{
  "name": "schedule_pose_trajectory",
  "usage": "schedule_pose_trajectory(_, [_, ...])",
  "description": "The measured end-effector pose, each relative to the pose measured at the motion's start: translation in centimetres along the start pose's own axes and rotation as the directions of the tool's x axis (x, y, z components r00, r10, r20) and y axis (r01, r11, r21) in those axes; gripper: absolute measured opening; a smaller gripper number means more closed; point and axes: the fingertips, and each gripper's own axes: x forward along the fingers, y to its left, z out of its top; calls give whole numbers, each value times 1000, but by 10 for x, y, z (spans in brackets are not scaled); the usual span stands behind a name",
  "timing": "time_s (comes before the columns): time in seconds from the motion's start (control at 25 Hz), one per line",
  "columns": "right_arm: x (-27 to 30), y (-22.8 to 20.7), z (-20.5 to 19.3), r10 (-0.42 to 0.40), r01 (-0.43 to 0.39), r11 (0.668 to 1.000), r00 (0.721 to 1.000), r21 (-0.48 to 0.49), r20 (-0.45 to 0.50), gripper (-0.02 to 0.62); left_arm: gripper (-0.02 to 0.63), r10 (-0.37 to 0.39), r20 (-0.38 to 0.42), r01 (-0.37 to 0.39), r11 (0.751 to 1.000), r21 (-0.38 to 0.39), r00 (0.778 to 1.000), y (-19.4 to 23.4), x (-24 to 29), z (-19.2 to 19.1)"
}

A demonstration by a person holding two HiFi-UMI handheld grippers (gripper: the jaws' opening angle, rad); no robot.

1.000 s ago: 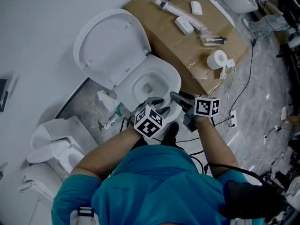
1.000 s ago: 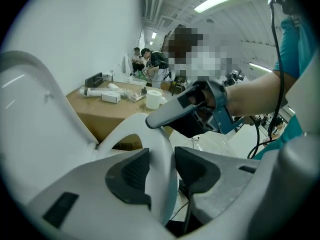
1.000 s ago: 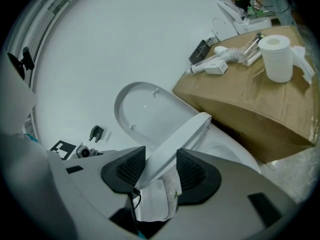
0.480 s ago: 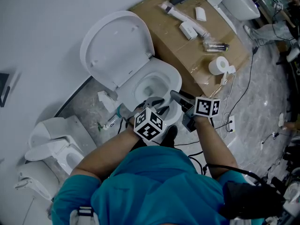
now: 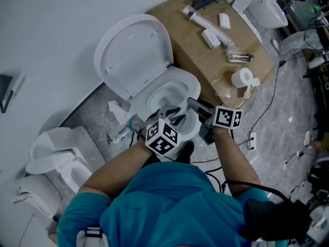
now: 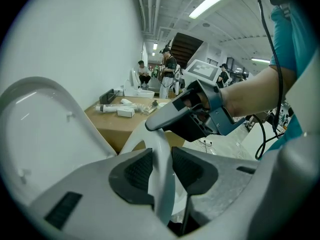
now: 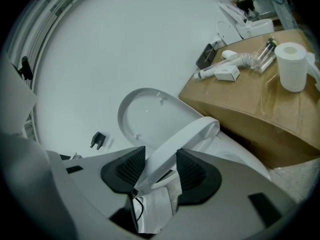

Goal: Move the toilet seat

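White toilet seat (image 7: 192, 131) is tilted up off the bowl (image 5: 186, 82). Our 2 claws clamp its front: left gripper (image 6: 161, 168), jaws just closing on it, and right gripper (image 7: 160, 173). We judge lifting is underway; next we swing it toward the lid (image 5: 134, 55).

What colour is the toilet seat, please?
White; the toilet seat shows best in the right gripper view.

Head view's pretty dim and bluish, shadows soft. Both gripper views are heavy fisheye with dark corners; ceiling strip lights (image 6: 212, 1) glare.
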Motion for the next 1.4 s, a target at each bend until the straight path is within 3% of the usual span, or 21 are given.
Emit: schedule_pose_trajectory(1.4, [63, 54, 60, 116, -113, 993, 990, -46, 75, 198, 104, 201, 97, -207, 977, 56, 975, 85, -49, 27])
